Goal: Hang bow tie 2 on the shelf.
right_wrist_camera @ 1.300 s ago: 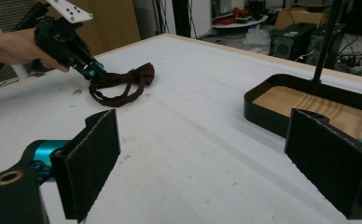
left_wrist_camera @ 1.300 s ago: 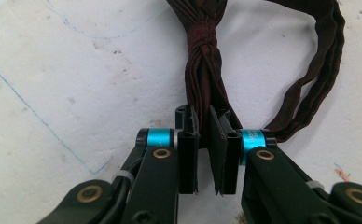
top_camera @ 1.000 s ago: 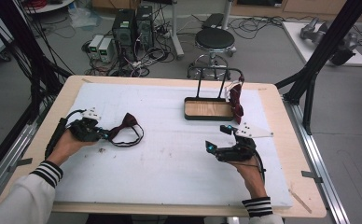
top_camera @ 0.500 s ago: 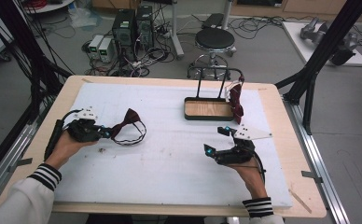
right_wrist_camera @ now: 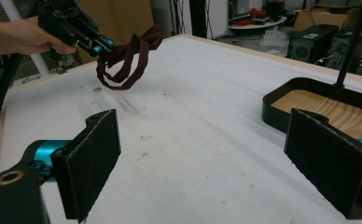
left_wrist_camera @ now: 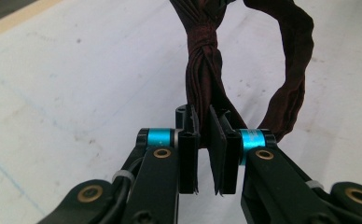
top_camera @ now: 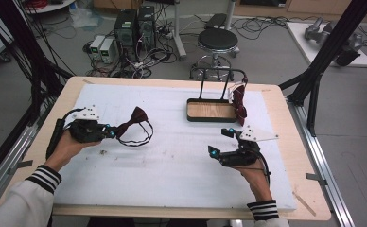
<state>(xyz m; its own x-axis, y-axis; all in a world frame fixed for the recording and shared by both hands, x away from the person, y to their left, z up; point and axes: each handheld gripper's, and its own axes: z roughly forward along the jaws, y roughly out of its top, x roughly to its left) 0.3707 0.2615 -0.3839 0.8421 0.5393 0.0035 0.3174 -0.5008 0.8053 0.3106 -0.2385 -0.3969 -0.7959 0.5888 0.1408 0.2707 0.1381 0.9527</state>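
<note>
1. Bow tie (top_camera: 135, 124), dark maroon, left of centre in the high view, clamped at one end by the left tongs (top_camera: 111, 132); strap loop (top_camera: 141, 137) hanging out to the right of the bow.
2. Seen close in the left gripper view: gathered cloth and knot (left_wrist_camera: 202, 70) pinched between the two black pads, jaws nearly together on it; band curling off at upper right.
3. In the right gripper view, same tie (right_wrist_camera: 128, 56) at upper left, dangling clear of the white tabletop (right_wrist_camera: 207, 140).
4. Left hand (top_camera: 65, 146) wrapped around the gripper body at left of the high view, striped cuff at lower left.
5. Right tongs (top_camera: 221, 141) at lower right of centre, jaws wide apart, nothing between the pads; held by the right hand (top_camera: 255, 177).
6. Black stand with wooden tray (top_camera: 211, 111) at upper right of centre, second dark red tie (top_camera: 239, 101) draped at its right edge.
7. Black stool (top_camera: 218, 40) on the floor beyond the tabletop, top centre.
</note>
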